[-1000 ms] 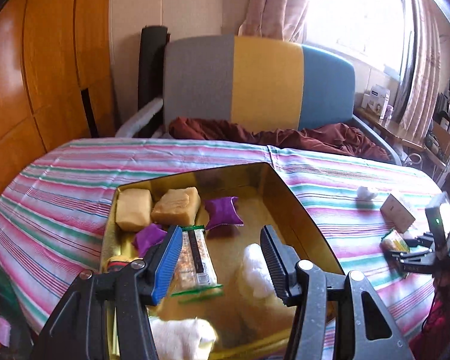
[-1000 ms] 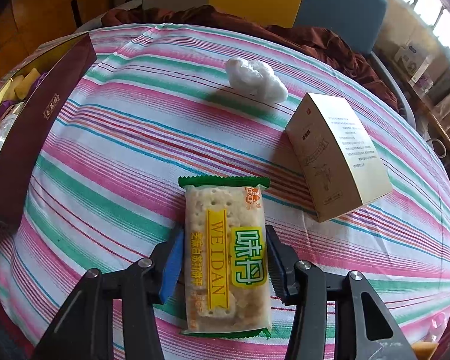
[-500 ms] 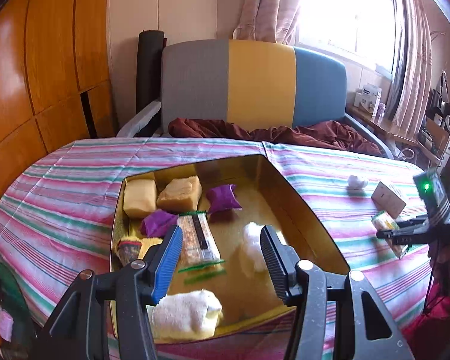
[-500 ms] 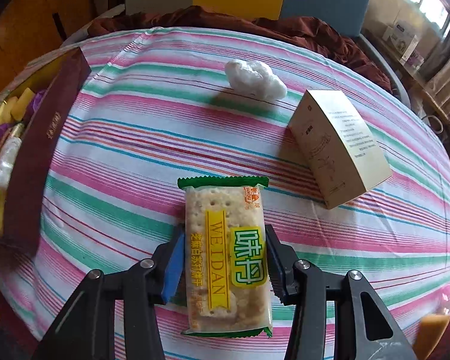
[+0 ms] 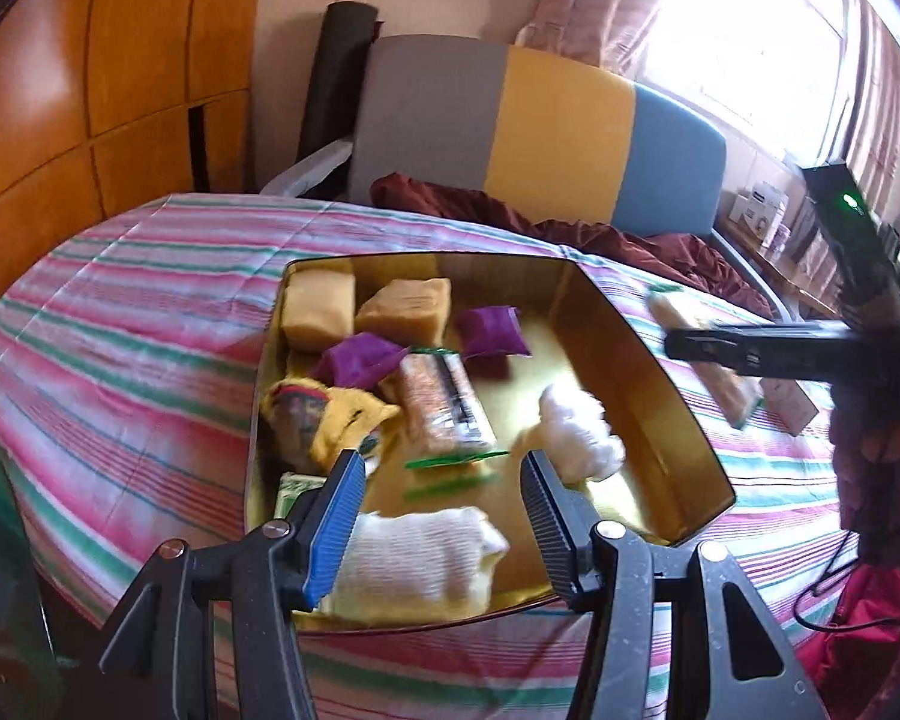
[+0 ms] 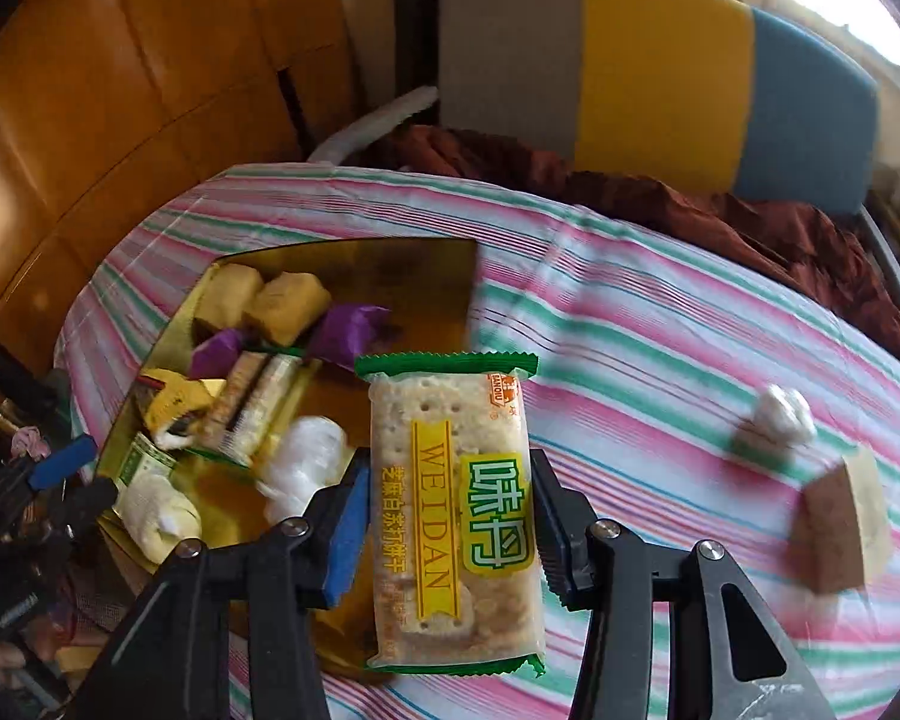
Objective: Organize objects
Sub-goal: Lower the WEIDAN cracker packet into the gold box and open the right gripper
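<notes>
right gripper (image 6: 447,516), clamped on the cracker packet (image 6: 453,510) by its long sides, has swung across from the open striped cloth, where it hung beside the tan carton (image 6: 840,531) and white wad (image 6: 780,417) a second ago, to the gold tray (image 6: 414,264); the packet now overhangs the tray's near right rim, so it looks close to being dropped in with the rest. left gripper (image 5: 444,510) has eased back from the tray, jaws partly apart with nothing between them, the rolled white cloth (image 5: 420,552) just below them.

the right wrist view alone shows the carton and wad left out on the cloth, off to the gripper's right. the left wrist view alone shows the packet from the side, blurred, seemingly clear of the tray wall rather than touching it.
</notes>
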Demonstrator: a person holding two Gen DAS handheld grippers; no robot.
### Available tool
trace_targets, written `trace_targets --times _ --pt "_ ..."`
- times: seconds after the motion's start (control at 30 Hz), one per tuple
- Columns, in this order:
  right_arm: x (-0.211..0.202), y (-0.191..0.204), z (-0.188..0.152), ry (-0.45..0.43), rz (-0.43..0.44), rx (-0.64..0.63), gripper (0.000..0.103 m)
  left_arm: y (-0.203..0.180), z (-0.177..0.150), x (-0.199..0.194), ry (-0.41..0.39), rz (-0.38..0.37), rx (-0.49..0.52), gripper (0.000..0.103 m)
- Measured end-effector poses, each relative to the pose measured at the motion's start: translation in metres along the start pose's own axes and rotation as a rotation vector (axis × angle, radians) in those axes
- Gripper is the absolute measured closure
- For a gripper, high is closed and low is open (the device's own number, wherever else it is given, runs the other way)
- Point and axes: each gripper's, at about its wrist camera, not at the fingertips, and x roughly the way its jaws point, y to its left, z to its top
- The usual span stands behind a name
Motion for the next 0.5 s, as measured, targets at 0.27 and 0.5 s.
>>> trace_targets --times 0.27,0.5 --pt "0.069 0.052 0.028 0.08 -0.084 -0.136 0.053 0.015 -0.002 0.003 0.009 -0.012 -0.028 0.049" --pt "0.093 0.079 0.009 0.173 0.048 -0.183 0.053 0.016 -0.004 0.009 0.026 -0.015 -0.032 0.048"
